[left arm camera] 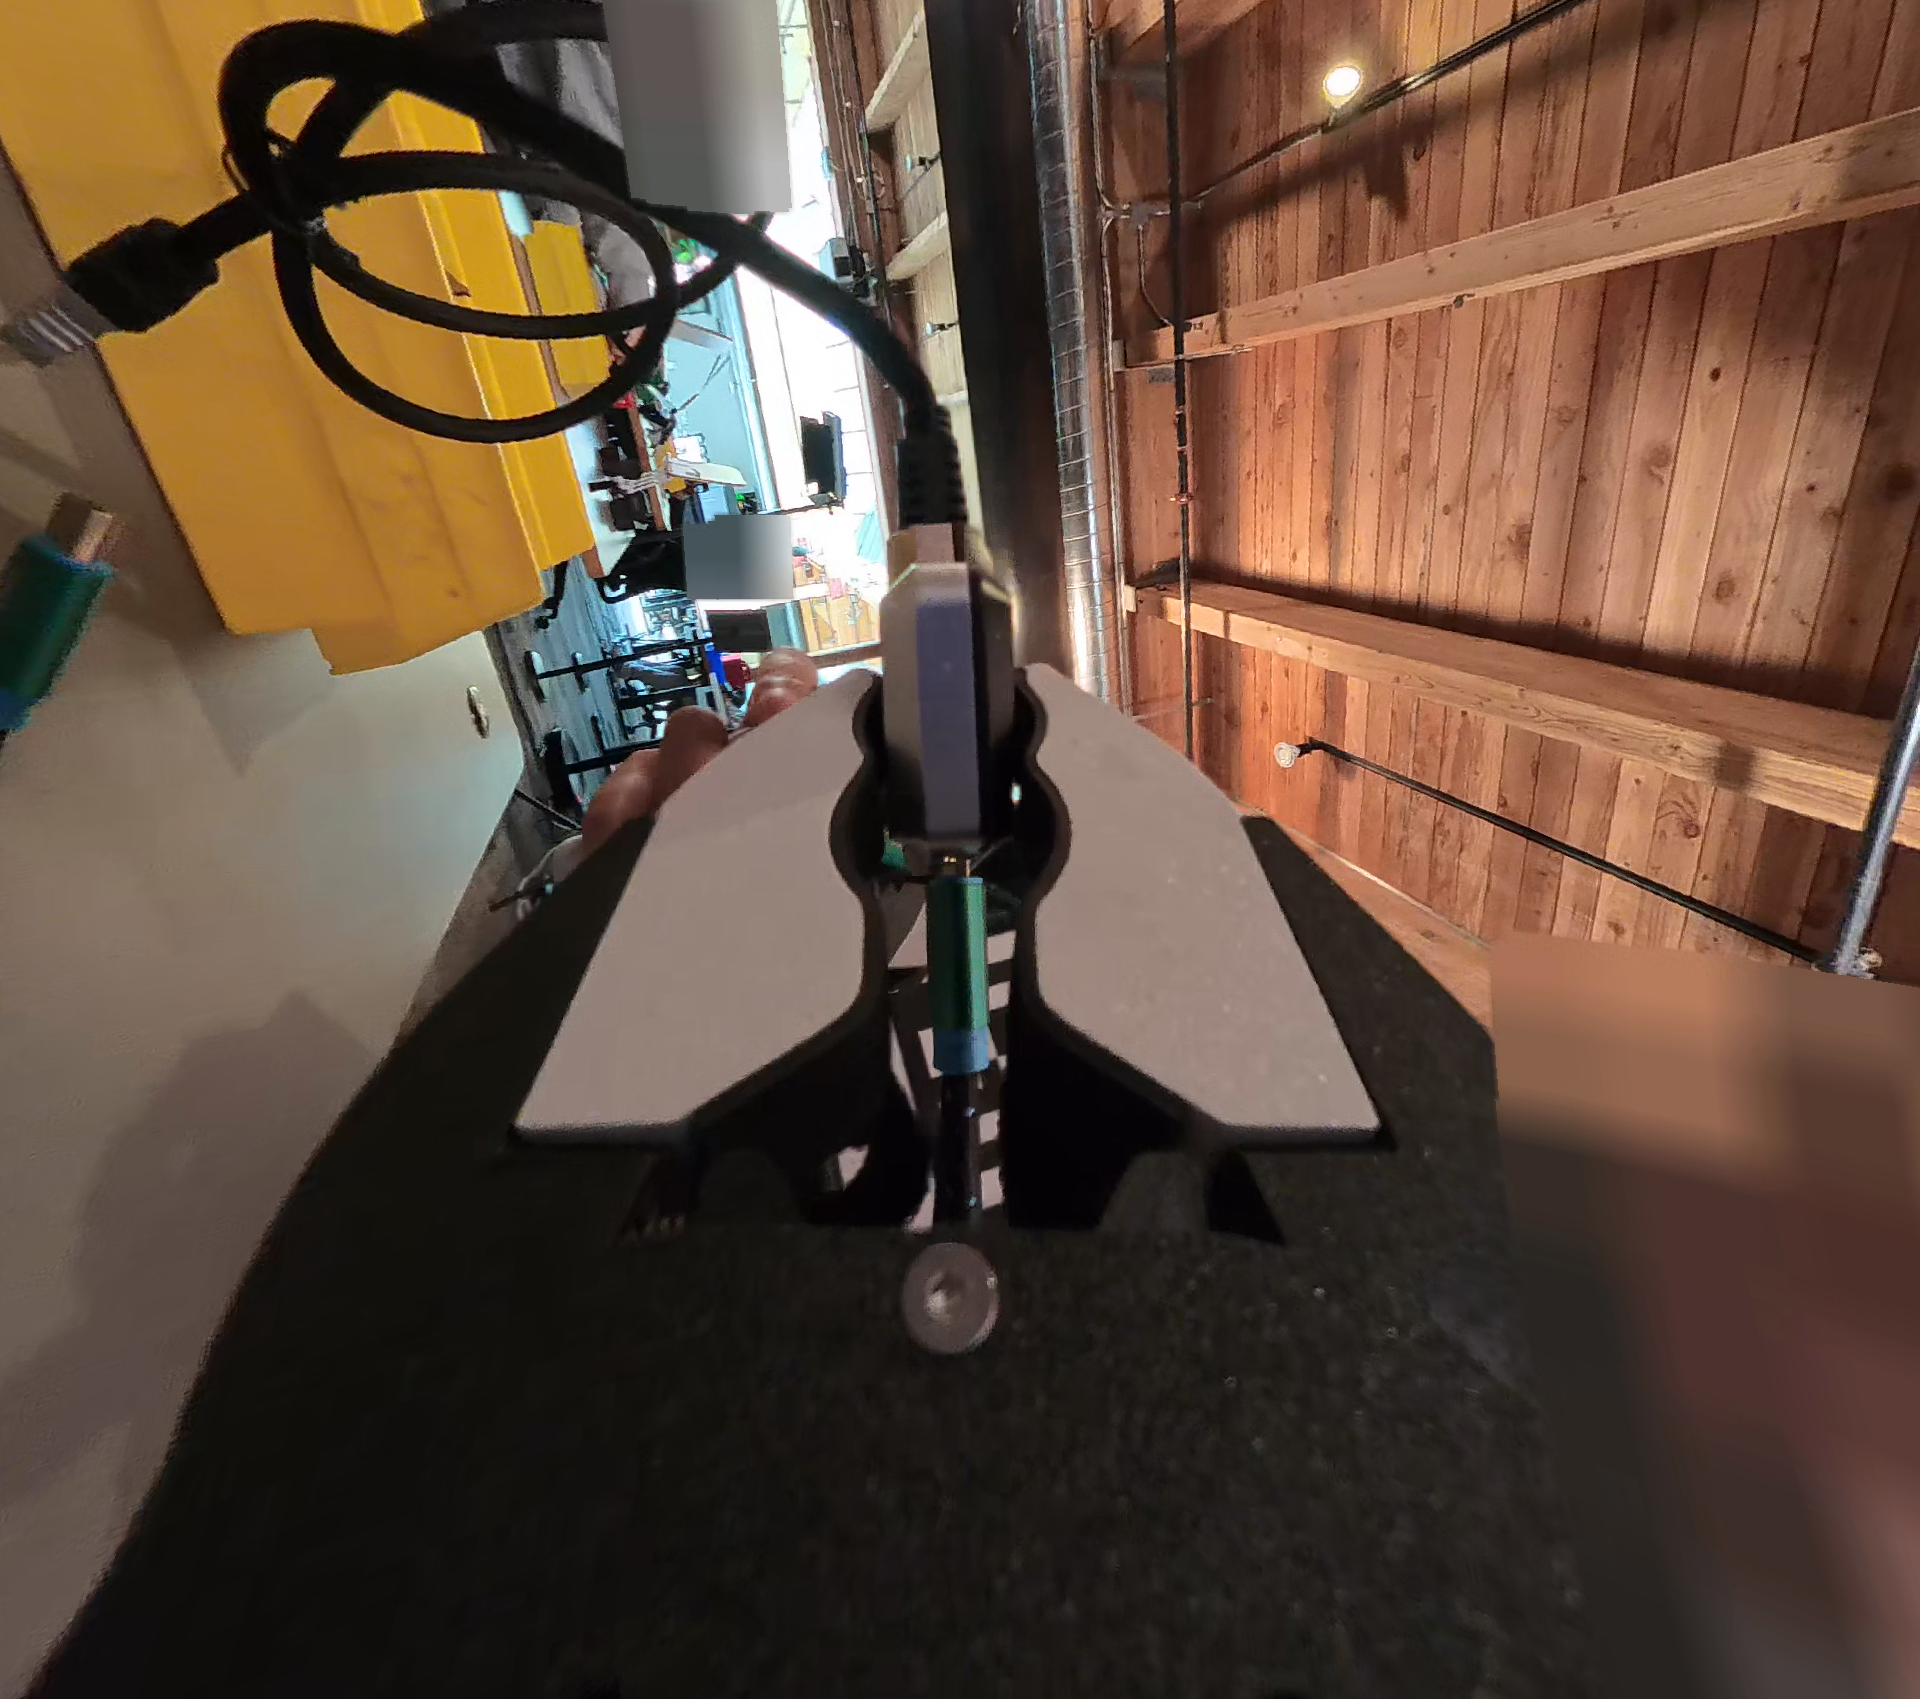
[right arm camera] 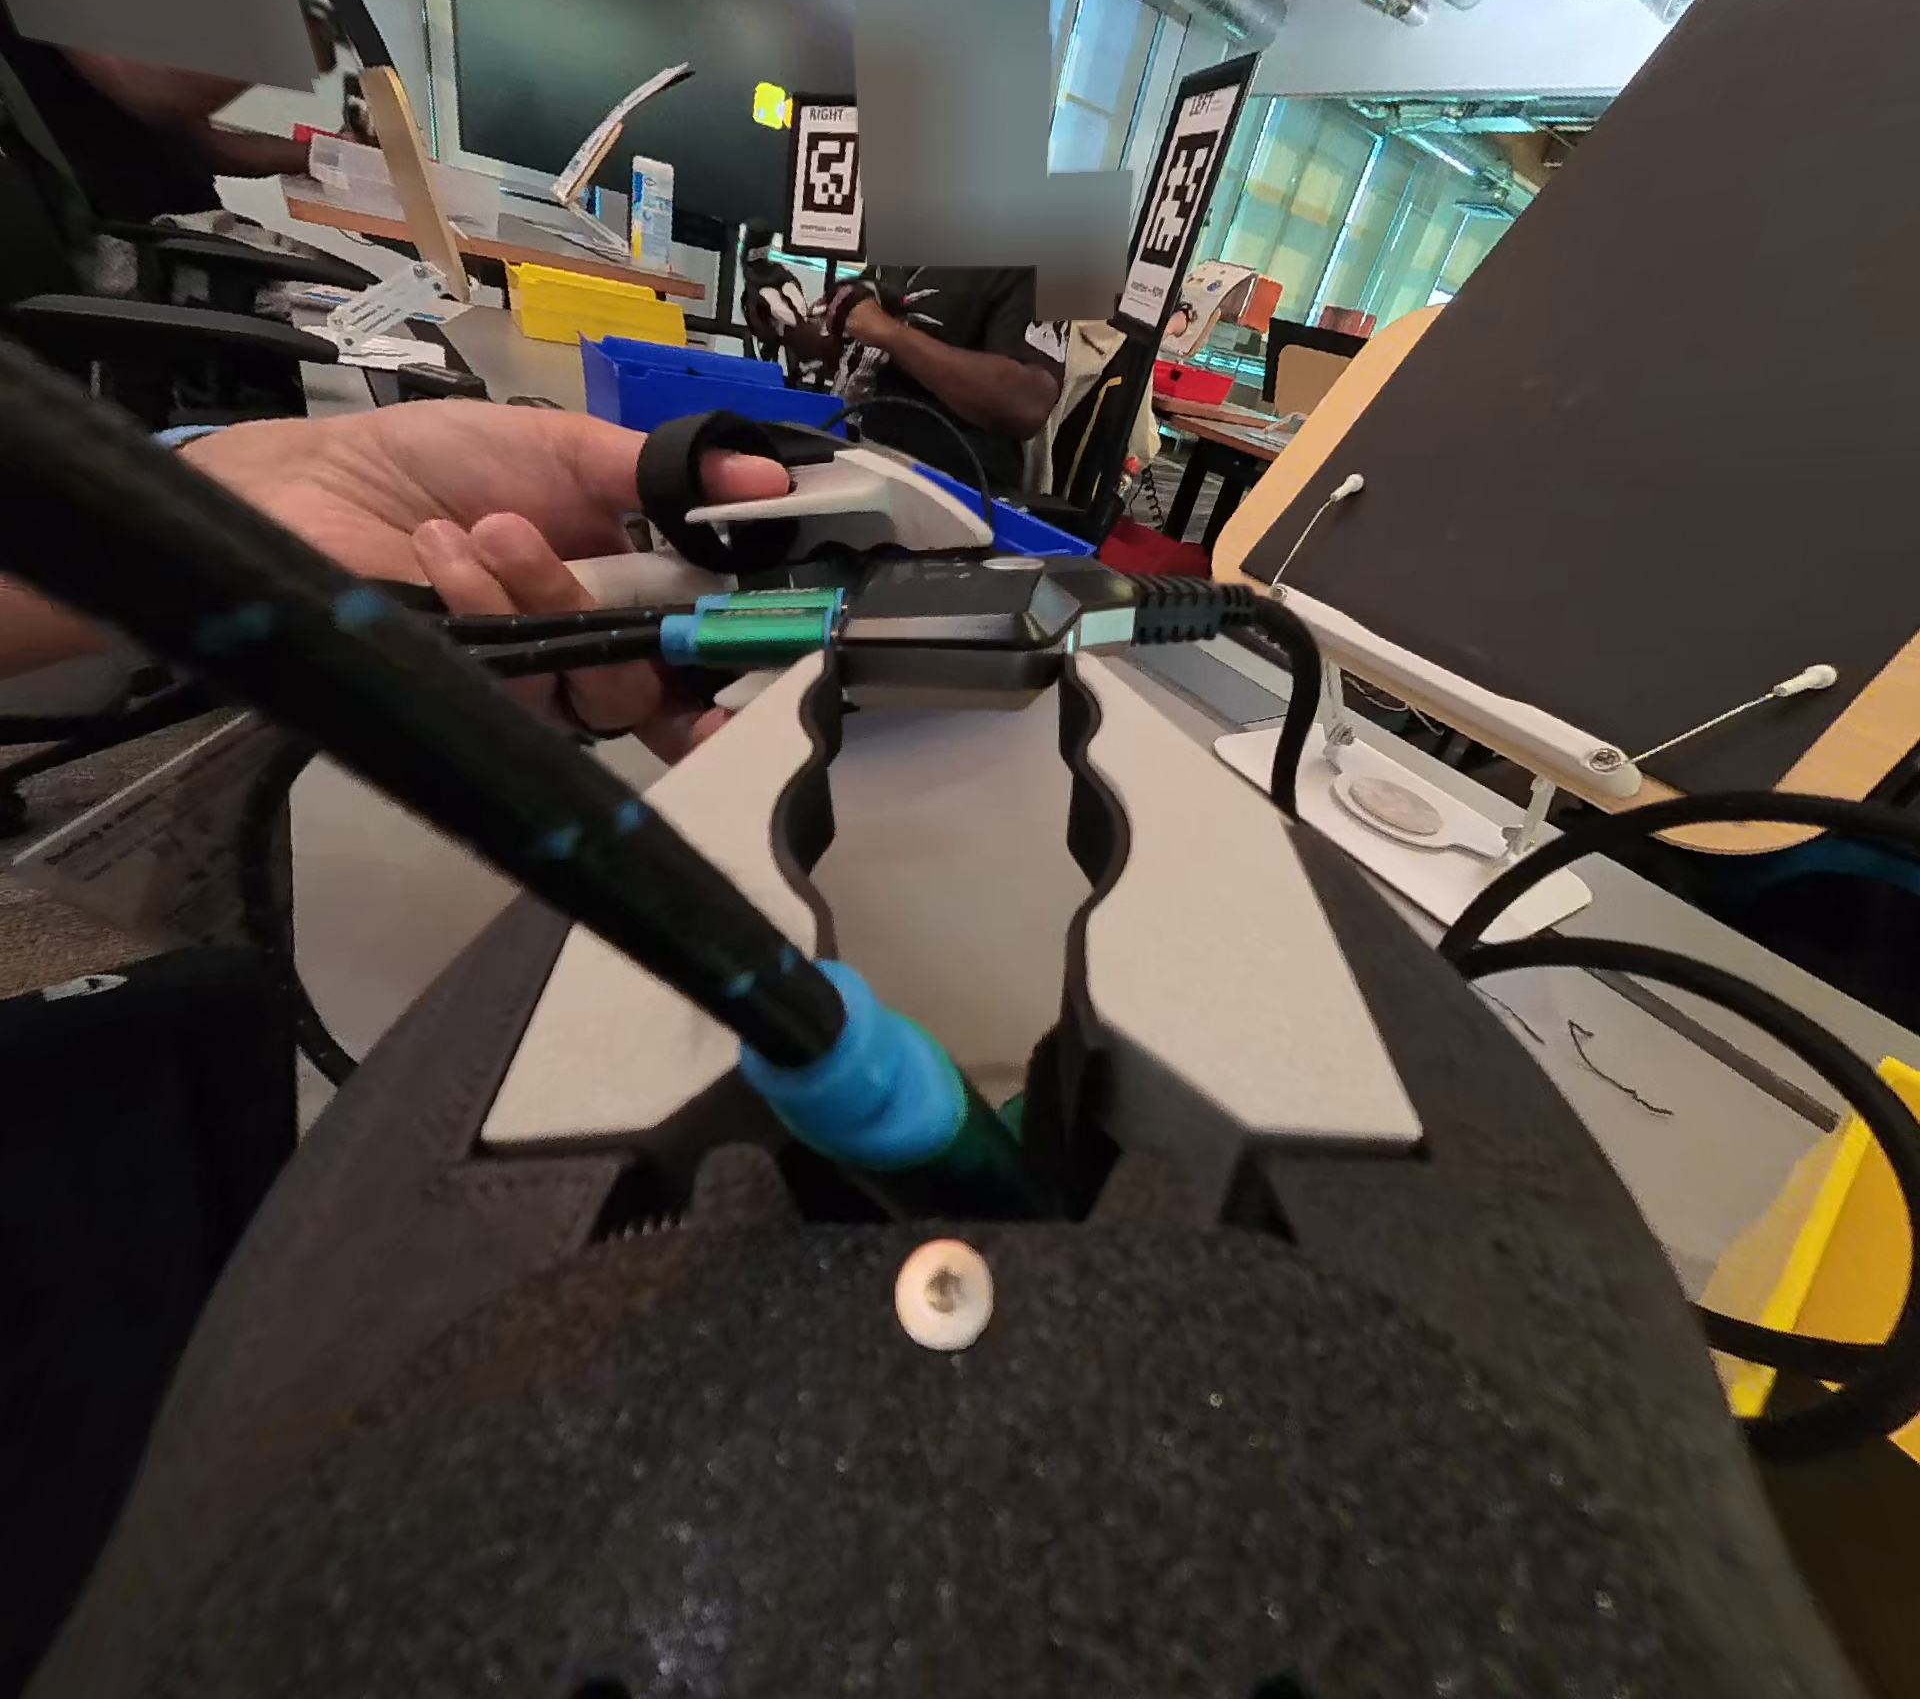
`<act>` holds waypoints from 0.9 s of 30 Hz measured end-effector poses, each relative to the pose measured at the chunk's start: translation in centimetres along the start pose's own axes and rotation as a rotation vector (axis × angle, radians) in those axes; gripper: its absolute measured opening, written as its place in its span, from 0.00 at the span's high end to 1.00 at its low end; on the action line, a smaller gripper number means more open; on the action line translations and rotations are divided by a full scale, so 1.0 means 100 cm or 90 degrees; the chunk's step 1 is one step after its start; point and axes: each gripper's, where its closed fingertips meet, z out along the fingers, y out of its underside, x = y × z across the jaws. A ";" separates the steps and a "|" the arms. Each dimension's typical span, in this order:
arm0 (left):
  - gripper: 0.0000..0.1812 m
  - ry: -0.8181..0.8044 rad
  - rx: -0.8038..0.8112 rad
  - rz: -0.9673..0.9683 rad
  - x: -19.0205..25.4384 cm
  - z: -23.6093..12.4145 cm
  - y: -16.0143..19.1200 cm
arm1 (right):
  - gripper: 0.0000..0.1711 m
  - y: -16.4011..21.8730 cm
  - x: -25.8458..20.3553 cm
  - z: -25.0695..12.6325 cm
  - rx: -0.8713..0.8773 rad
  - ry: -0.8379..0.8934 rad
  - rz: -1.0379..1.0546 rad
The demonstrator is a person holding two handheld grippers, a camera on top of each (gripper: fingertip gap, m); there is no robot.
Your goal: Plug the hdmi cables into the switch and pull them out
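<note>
In the left wrist view my left gripper (left arm camera: 940,699) is shut on the grey HDMI switch (left arm camera: 935,662), held edge-on. A green plug (left arm camera: 958,963) sits in its near end and a black plug (left arm camera: 928,486) in its far end. In the right wrist view the switch (right arm camera: 956,631) hangs just past the tips of my right gripper (right arm camera: 945,683), whose jaws stand wide apart. A green plug (right arm camera: 764,621) is in the switch's left end and a black plug (right arm camera: 1153,615) in its right. Another green plug with a blue collar (right arm camera: 894,1109) lies at the base of my right jaws, unclamped.
A yellow bin (left arm camera: 260,299) stands on the white table (left arm camera: 208,870), with a looped black cable (left arm camera: 436,299) ending in a free plug (left arm camera: 135,278). A tilted black board on a stand (right arm camera: 1558,402) is at the right. The hand (right arm camera: 436,486) holds the left gripper. People sit behind. One gripper's finger ends stand about 5 cm off the other's.
</note>
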 end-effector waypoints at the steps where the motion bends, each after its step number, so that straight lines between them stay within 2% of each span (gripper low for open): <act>1: 0.89 -0.004 -0.005 0.012 0.001 0.000 0.000 | 0.76 0.000 0.001 0.000 -0.003 -0.005 0.008; 5: 0.86 -0.041 -0.054 0.141 0.004 0.000 0.003 | 0.76 -0.001 0.006 0.000 0.028 -0.028 0.109; 10: 0.73 -0.070 -0.100 0.343 0.009 -0.016 -0.006 | 0.77 0.001 0.009 -0.004 0.071 -0.080 0.271; 13: 0.74 -0.040 -0.091 0.411 0.016 -0.036 -0.023 | 0.77 0.009 0.012 -0.007 0.076 -0.096 0.342; 14: 0.77 -0.058 -0.091 0.446 0.012 -0.043 -0.029 | 0.77 0.013 0.013 -0.008 0.075 -0.101 0.362; 16: 0.78 -0.124 -0.154 0.515 -0.007 -0.056 -0.026 | 0.77 0.020 0.013 -0.008 0.073 -0.109 0.399; 19: 0.64 -0.149 -0.255 0.609 -0.029 -0.060 -0.001 | 0.77 0.025 0.011 -0.007 0.077 -0.120 0.446; 21: 0.50 -0.119 -0.250 0.668 -0.029 -0.049 0.011 | 0.77 0.027 0.008 -0.005 0.076 -0.130 0.459; 22: 0.48 -0.101 -0.243 0.680 -0.027 -0.043 0.016 | 0.77 0.028 0.007 -0.003 0.075 -0.135 0.463; 27: 0.56 -0.088 -0.232 0.670 -0.024 -0.033 0.019 | 0.77 0.031 0.000 -0.001 0.071 -0.158 0.485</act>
